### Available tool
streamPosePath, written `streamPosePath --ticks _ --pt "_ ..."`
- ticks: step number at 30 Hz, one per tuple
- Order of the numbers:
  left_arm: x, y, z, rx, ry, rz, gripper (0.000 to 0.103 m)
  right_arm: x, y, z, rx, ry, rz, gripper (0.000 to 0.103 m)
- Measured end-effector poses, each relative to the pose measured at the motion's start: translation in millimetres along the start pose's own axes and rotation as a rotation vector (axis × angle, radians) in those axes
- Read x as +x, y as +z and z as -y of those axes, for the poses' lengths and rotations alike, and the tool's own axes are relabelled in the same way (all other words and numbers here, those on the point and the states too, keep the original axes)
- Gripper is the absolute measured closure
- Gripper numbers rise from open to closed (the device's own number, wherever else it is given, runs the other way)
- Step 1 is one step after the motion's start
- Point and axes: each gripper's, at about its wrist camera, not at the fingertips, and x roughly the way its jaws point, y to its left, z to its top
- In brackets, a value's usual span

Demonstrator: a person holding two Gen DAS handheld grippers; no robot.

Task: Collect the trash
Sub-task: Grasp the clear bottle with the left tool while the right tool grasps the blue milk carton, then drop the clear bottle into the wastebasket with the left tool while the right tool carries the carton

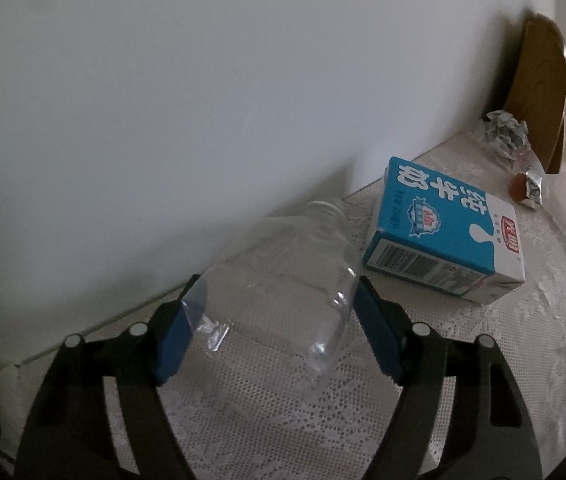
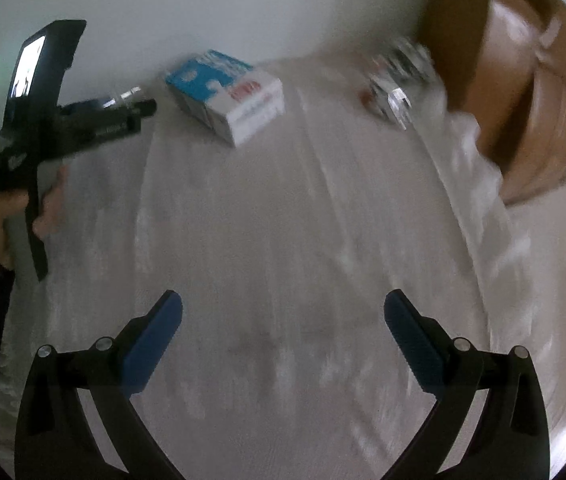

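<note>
- Left hand-held gripper (image 1: 275, 312) straddles a clear bottle (image 1: 283, 280) lying on its side on the tabletop (image 1: 283, 420), neck pointing to 12 o'clock toward the wall (image 1: 163, 100).
- Blue pads (image 1: 175, 336) sit at both flanks of the bottle; left pad looks to touch the plastic, right one right against the edge. Reads as clamped on the bottle, though how firmly I cannot tell.
- Bottle looks empty and capless: very light, thin-walled, will dent and can squirt out of the pads if squeezed hard. Smooth plastic, slippery.
- Best hold, in my judgement: across the mid body, where the sides are flat and widest, not the tapered shoulder.
- Milk carton (image 1: 443, 240) lies flat at 2 o'clock of the bottle, just beside it, not touching. Stiff card, probably light if empty; take it across the narrow sides.
- Crumpled wrapper (image 1: 503, 136) and a small foil bit with a brown piece (image 1: 527, 190) lie farther out at 2 o'clock, near the chair (image 1: 539, 92). Soft, crushable, almost weightless; pinch the bulk.
- Right hand-held gripper (image 2: 283, 328) hangs above bare tabletop, jaws wide apart, nothing between. View is motion-blurred.
- In the right view the carton is at 11 o'clock, wrappers at 1 o'clock, left tool and the person's hand (image 2: 23, 216) at 9 o'clock.
- No bin visible in either view.
</note>
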Motion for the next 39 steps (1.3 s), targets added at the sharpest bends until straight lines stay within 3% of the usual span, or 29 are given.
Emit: streamPosePath --ticks 4,8,11,20,22,26,36,39 --pt "-10 -9 -7 -0.002 0.003 0.015 0.031 13 43 -17 -0.160 -0.035 0.057 0.003" --pt "-21 -13 -9 -0.008 0.020 0.031 0.032 25 79 -26 -0.238 -0.055 0.100 0.003" --pt "-30 -17 -15 -0.031 0.019 0.040 0.032 46 113 -31 -0.267 0.018 0.073 0.003" --pt "-49 -31 -28 -0.089 -0.008 0.043 0.033 94 146 -51 -0.355 0.009 -0.001 0.003" --pt "-54 -37 -31 -0.112 -0.019 0.040 0.033 97 145 -52 -0.348 0.009 -0.010 0.006" --pt "-68 -52 -35 -0.139 -0.023 0.036 0.033 92 138 -53 -0.346 -0.007 -0.010 0.031" --pt "-122 -112 -33 -0.248 -0.041 0.002 0.034 55 70 -51 -0.244 0.090 -0.019 0.034" --pt "-130 -120 -13 -0.269 -0.037 -0.002 0.034 38 42 -49 -0.212 0.125 -0.008 0.034"
